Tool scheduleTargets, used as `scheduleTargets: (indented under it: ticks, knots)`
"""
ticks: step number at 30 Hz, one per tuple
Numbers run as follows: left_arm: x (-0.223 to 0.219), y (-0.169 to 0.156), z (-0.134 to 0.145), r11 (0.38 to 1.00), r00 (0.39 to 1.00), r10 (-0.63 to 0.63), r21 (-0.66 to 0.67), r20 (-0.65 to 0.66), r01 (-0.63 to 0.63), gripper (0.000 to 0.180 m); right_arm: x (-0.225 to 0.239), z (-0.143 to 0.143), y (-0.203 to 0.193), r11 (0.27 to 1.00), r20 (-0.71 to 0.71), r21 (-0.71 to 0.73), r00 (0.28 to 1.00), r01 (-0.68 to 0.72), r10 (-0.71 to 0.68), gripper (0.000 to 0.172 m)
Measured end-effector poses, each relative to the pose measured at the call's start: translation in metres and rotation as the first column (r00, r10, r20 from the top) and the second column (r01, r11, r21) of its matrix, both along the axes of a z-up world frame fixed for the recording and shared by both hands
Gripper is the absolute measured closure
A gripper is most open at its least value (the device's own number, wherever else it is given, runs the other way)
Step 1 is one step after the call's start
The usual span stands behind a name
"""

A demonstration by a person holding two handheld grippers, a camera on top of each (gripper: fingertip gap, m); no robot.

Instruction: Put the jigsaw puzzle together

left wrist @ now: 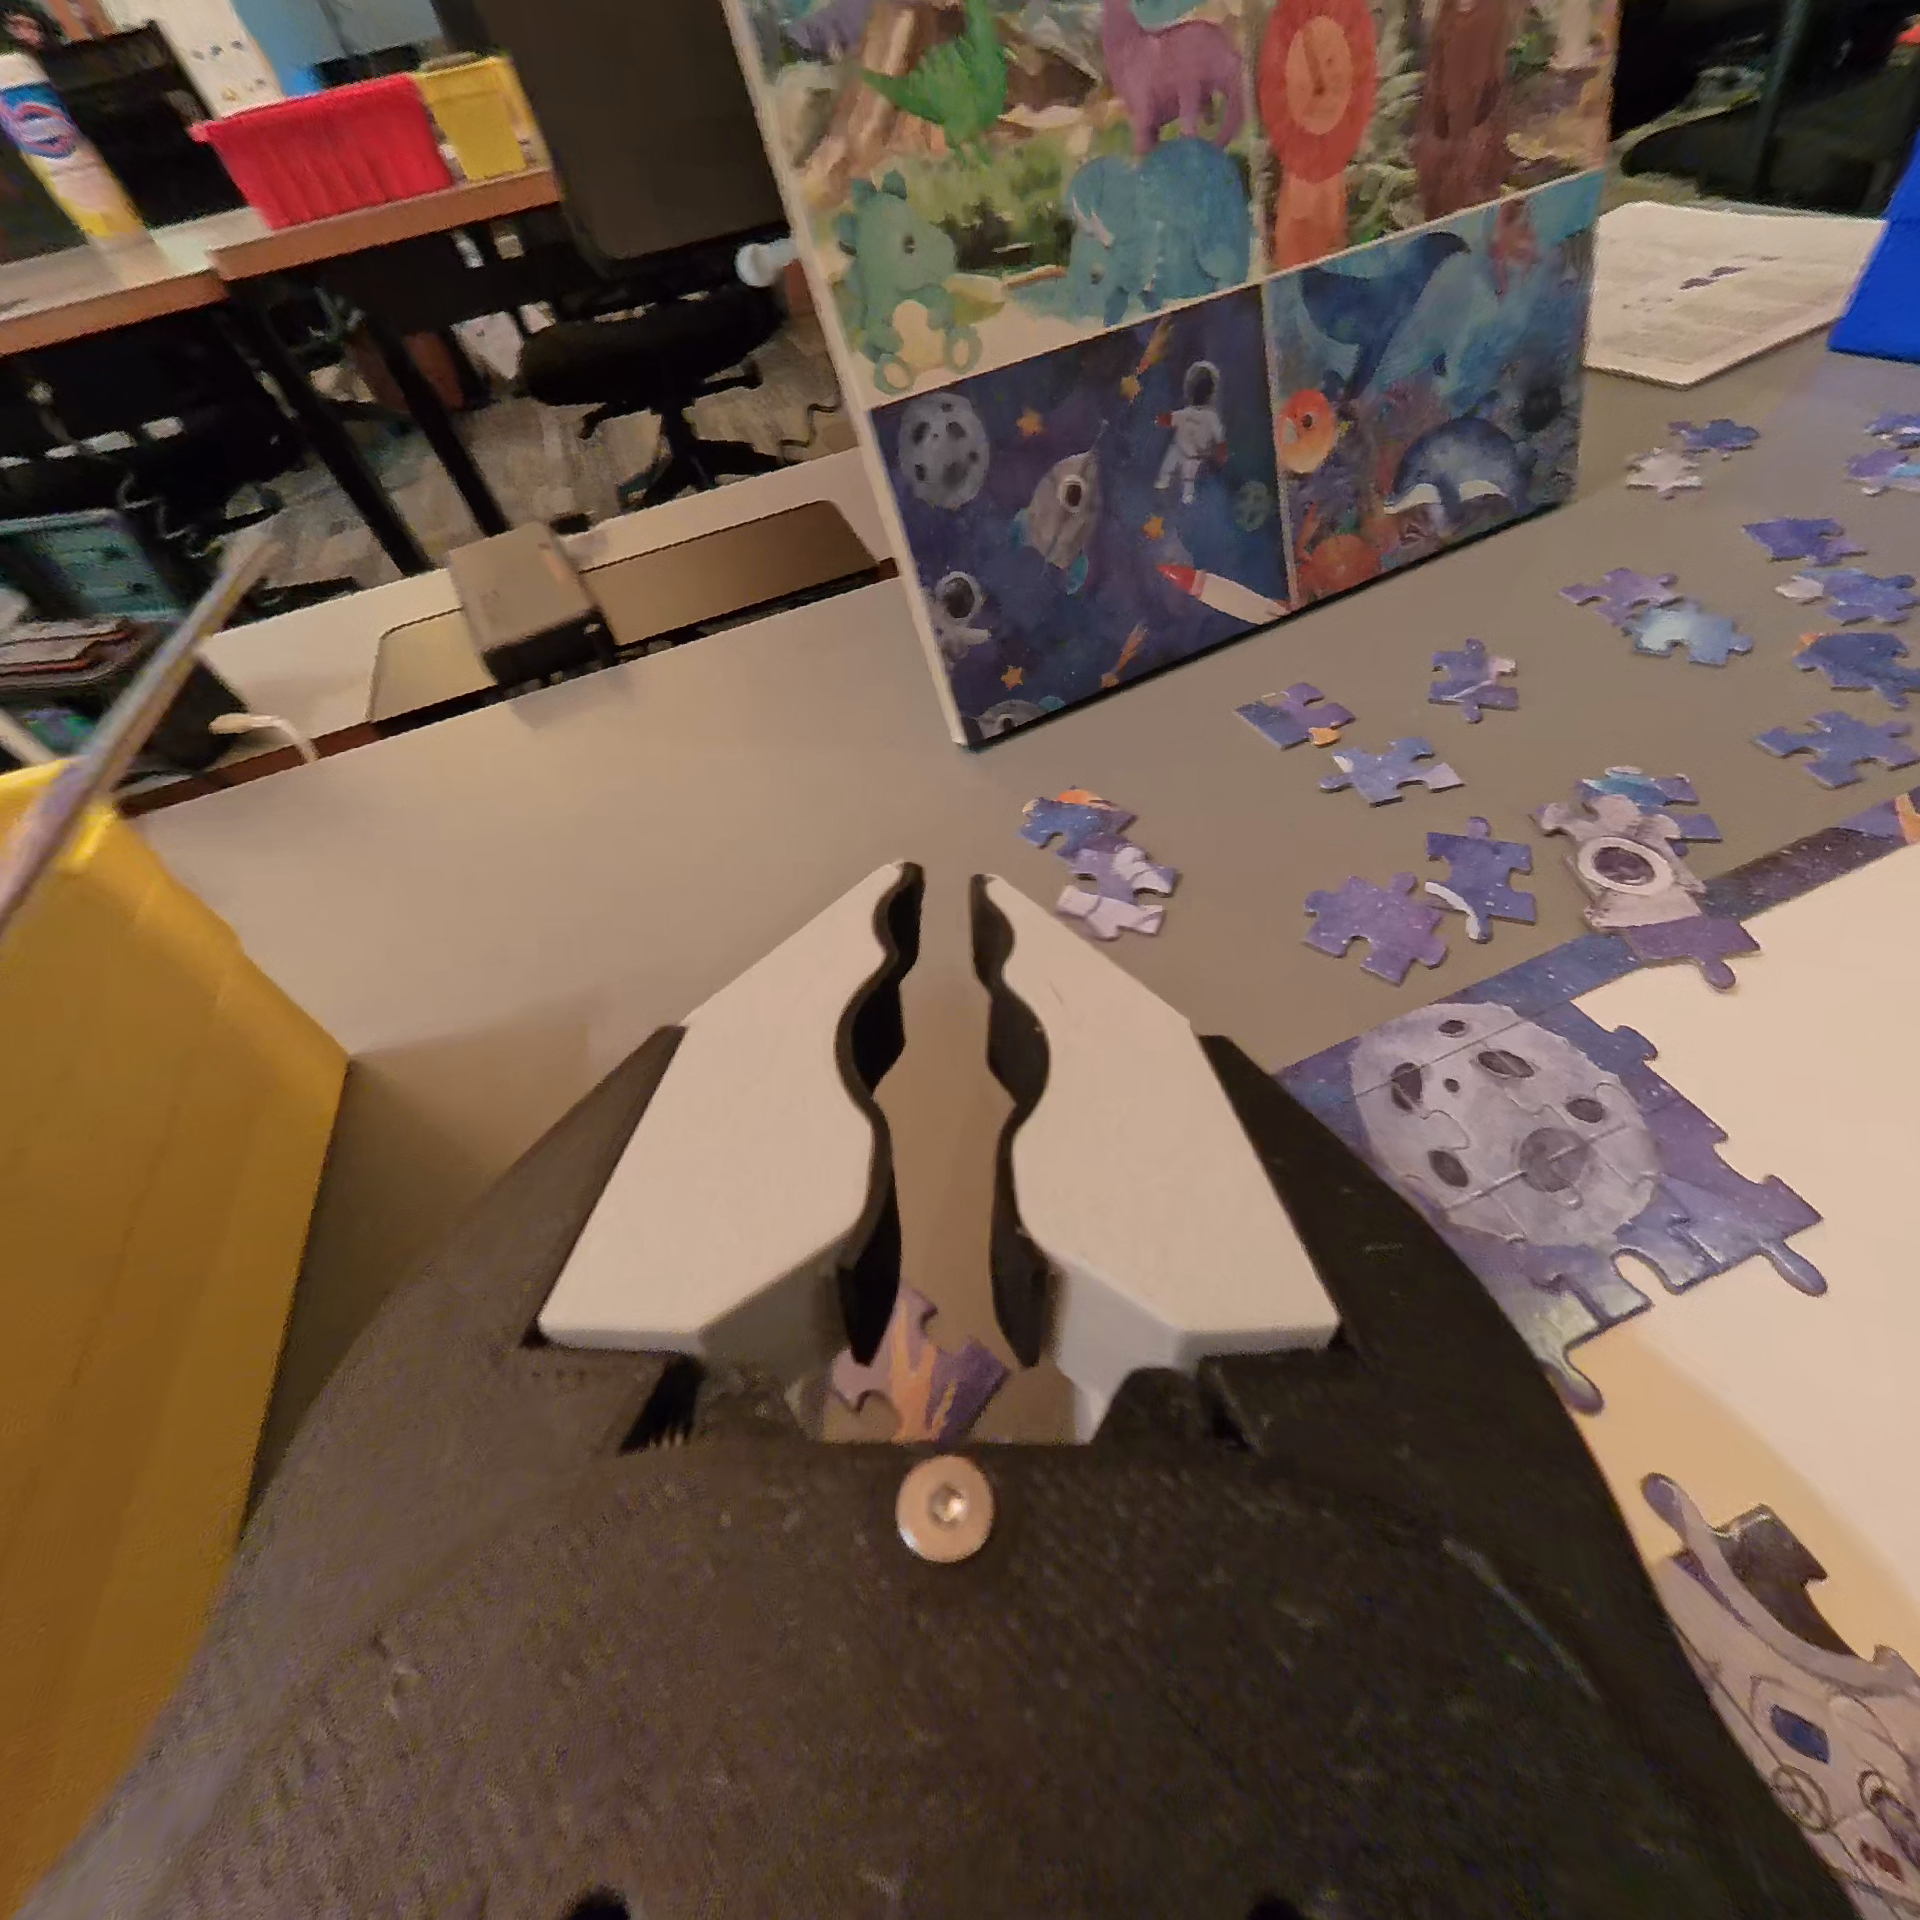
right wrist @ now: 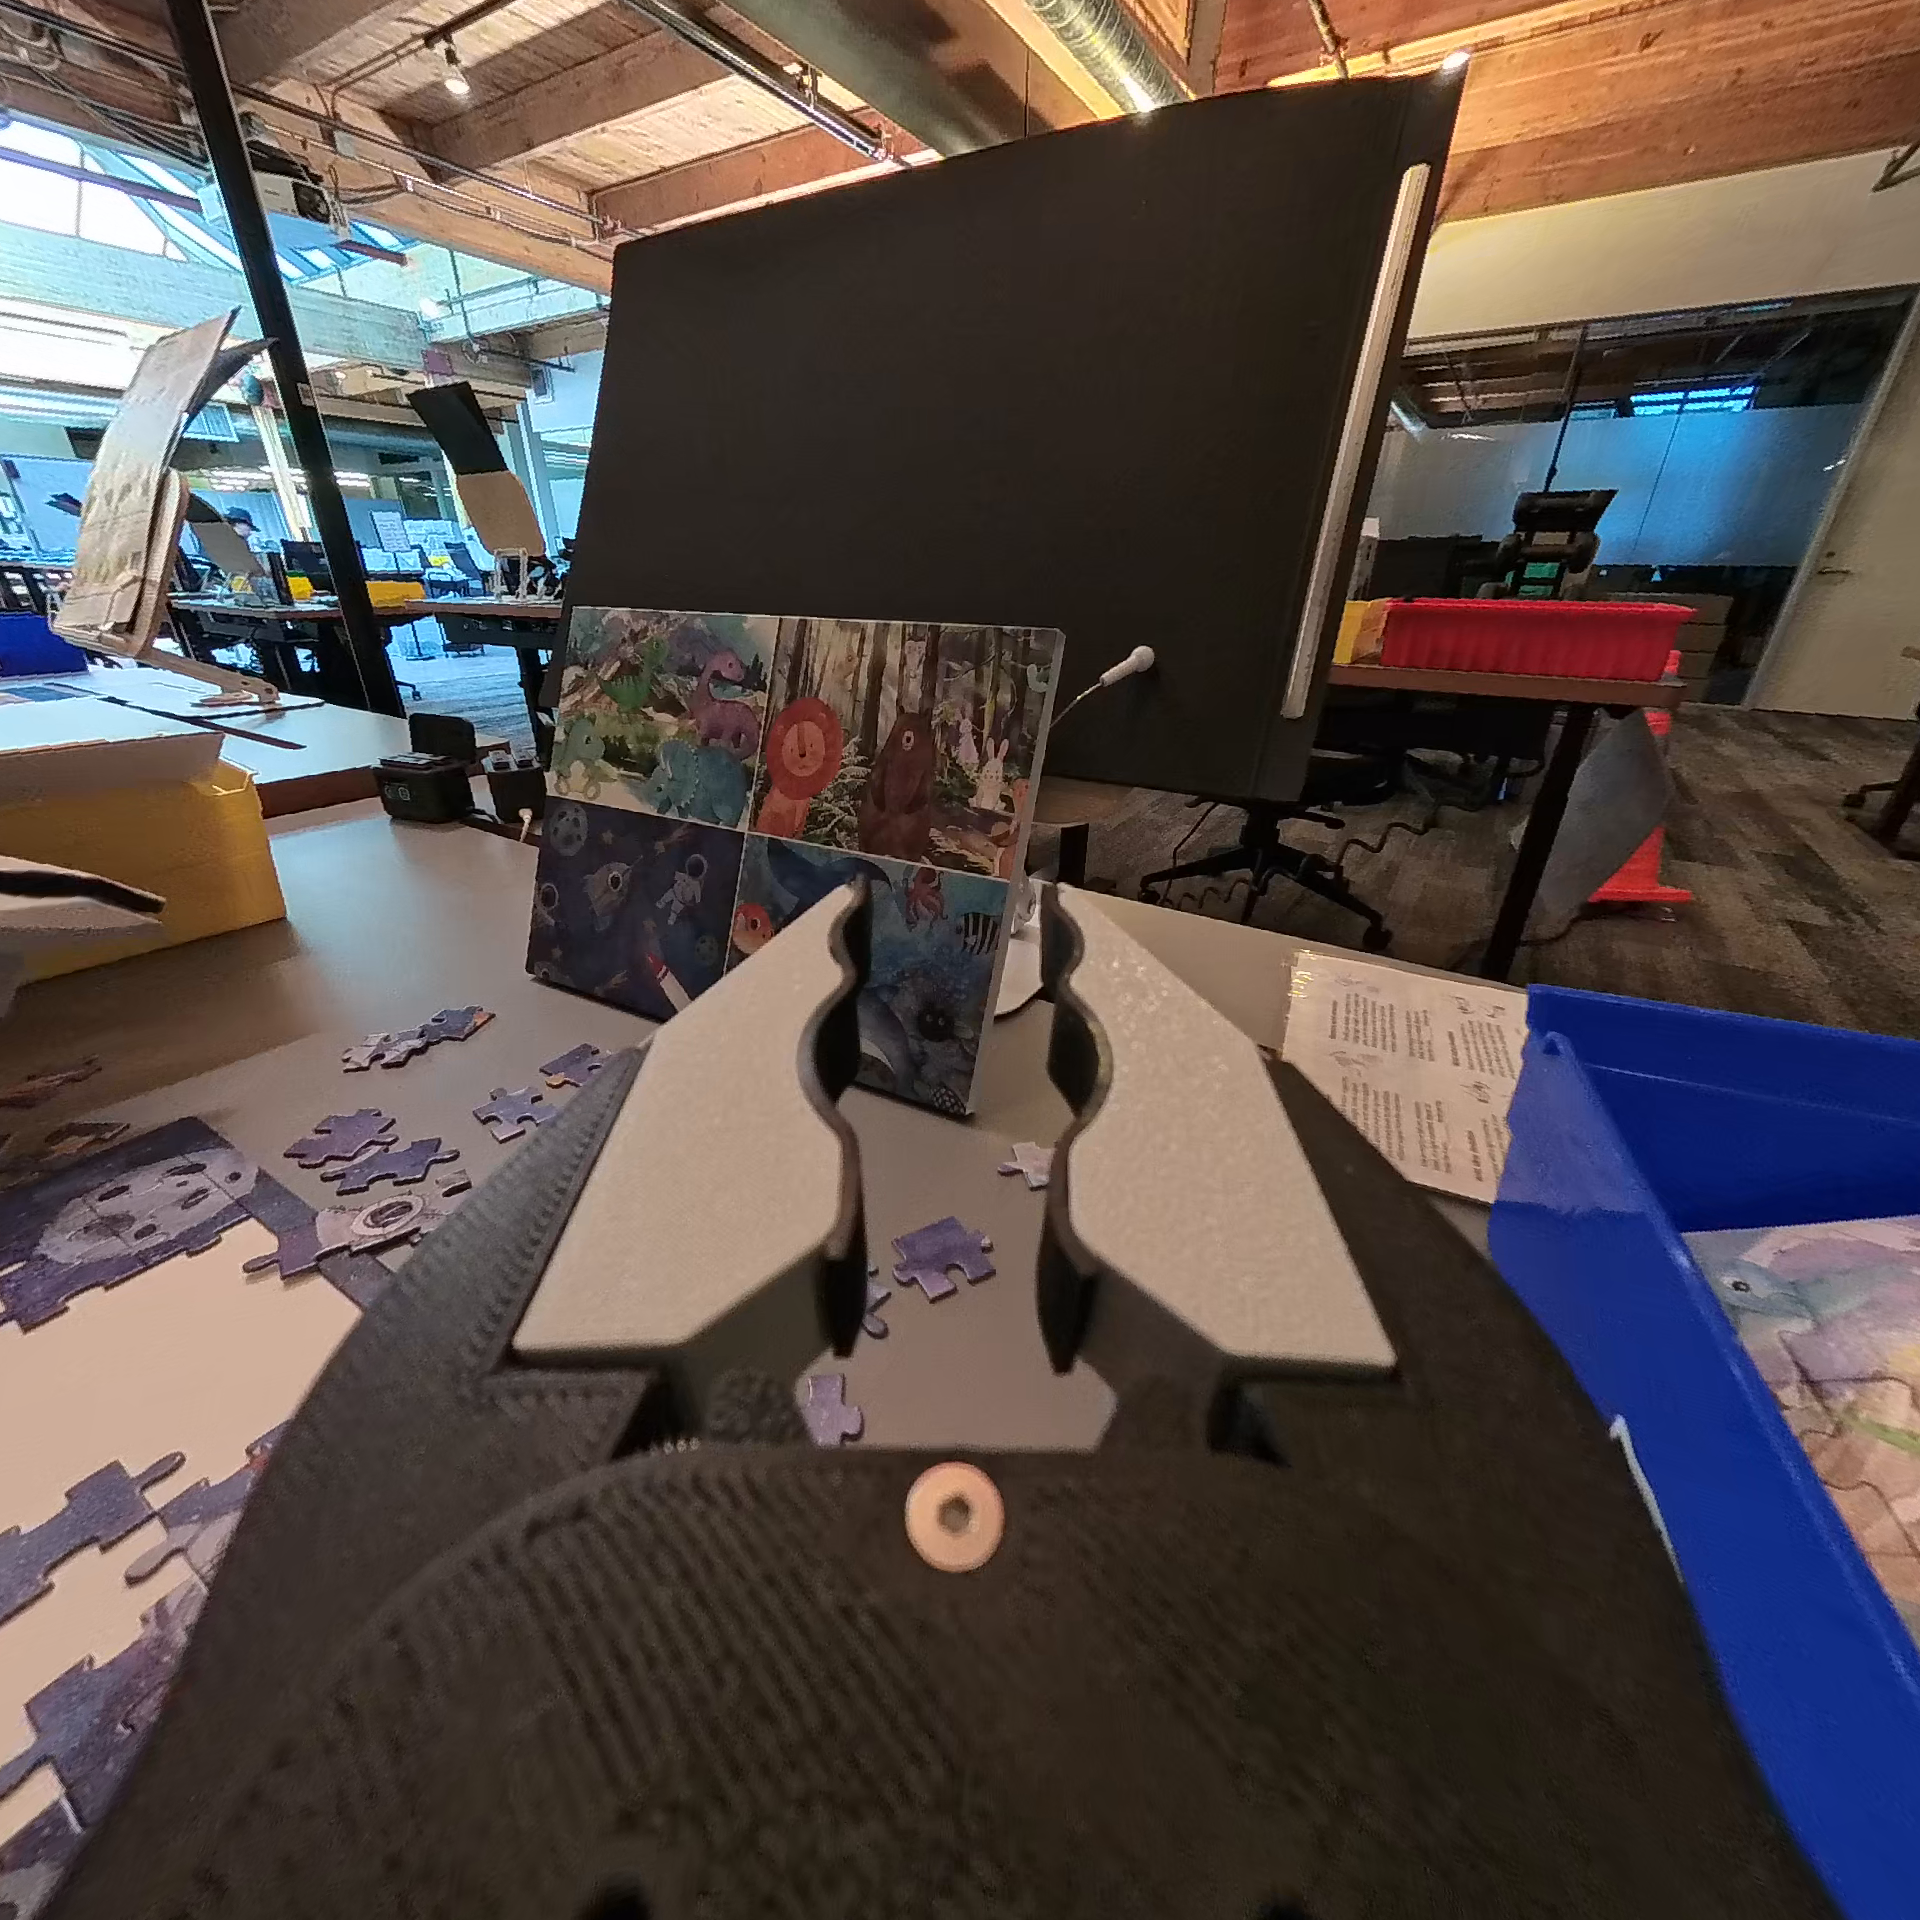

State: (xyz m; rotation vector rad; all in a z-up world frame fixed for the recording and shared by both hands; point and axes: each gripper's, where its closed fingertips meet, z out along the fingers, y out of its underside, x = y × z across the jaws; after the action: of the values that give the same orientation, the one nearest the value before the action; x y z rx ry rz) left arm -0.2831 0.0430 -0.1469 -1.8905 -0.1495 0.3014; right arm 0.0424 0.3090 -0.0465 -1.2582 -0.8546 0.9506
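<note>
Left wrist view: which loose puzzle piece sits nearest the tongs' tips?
The pale purple-and-white piece, just right of the left tongs, joined to a darker blue piece behind it. The other loose pieces lie farther right on the table.

Grey table (left wrist: pixel 644 831): loose puzzle pieces (left wrist: pixel 1371 925), upright picture box (left wrist: pixel 1226 416), blue bin (right wrist: pixel 1704 1195), paper sheet (right wrist: pixel 1392 1081).

yellow bin (left wrist: pixel 125 1091) at the table's (left wrist: pixel 623 831) left edge — red tub (left wrist: pixel 332 156), office chair (left wrist: pixel 644 343) beyond
</note>
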Motion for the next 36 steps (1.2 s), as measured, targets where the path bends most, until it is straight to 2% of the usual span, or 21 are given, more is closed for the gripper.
scheduleTargets:
  ticks: [1,5,8,23,29,36]
  knots:
    - [-0.005,-0.004,0.003,1.000,1.000,0.028,0.008,-0.003,-0.028,0.180,0.000,0.000,0.000,1.000,0.000,0.000,1.000,-0.001,0.001,0.142]
    - [-0.020,-0.019,0.019,0.991,0.995,0.102,0.080,0.019,-0.103,0.180,0.000,0.001,-0.001,1.000,0.000,0.004,1.000,-0.003,0.003,0.142]
    - [-0.030,-0.026,0.014,0.989,0.990,0.135,0.061,0.029,-0.136,0.180,-0.001,0.000,-0.002,1.000,0.005,0.006,1.000,-0.005,0.005,0.141]
    - [-0.025,-0.020,0.003,0.995,0.995,0.097,0.015,0.018,-0.097,0.180,-0.004,-0.002,-0.004,1.000,0.015,0.004,1.000,-0.014,0.014,0.141]
    - [-0.021,-0.015,-0.013,0.995,0.998,0.062,-0.082,0.006,-0.061,0.173,-0.004,-0.002,-0.003,1.000,0.012,0.000,1.000,-0.012,0.012,0.141]
    - [-0.029,-0.023,-0.015,0.991,0.997,0.081,-0.103,0.008,-0.080,0.171,-0.006,-0.003,-0.005,1.000,0.014,-0.003,1.000,-0.023,0.023,0.141]
